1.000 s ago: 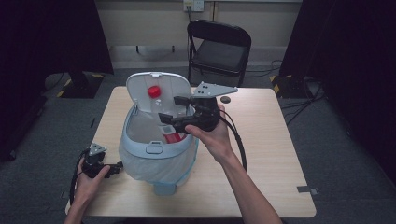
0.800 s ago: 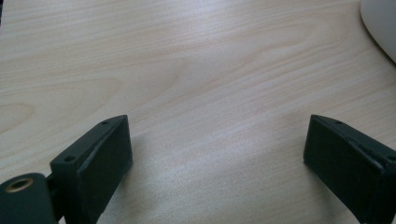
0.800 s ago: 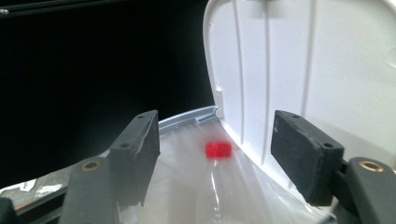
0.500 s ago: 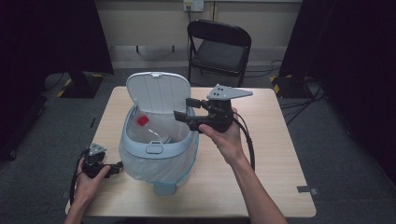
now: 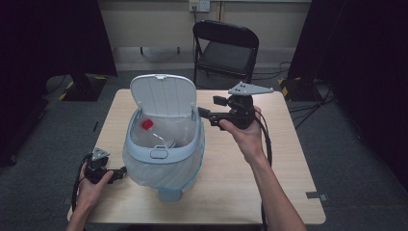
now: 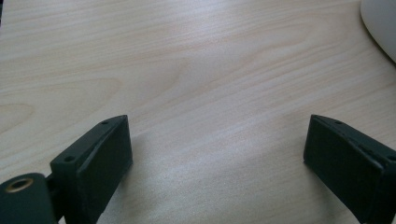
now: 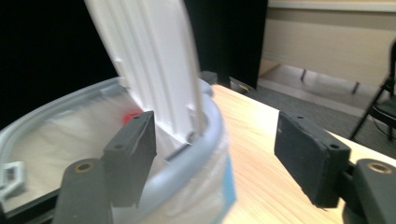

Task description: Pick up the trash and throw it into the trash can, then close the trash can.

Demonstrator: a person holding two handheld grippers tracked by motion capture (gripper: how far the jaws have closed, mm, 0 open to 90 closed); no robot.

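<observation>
One raised lid (image 5: 163, 95) stands just beside right gripper (image 5: 204, 113).

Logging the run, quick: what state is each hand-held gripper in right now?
Left hand-held gripper: open, empty, beside the bin on the table.
Right hand-held gripper: open, empty, at the bin's rim, jaws just opening.

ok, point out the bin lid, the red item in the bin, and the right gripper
bin lid (image 5: 163, 95), high view, middle of the raised lid's inner face
red item (image 5: 147, 124), high view, its middle, inside the bin
right gripper (image 5: 202, 112), high view, between its jaw tips, beside the bin's rim
</observation>
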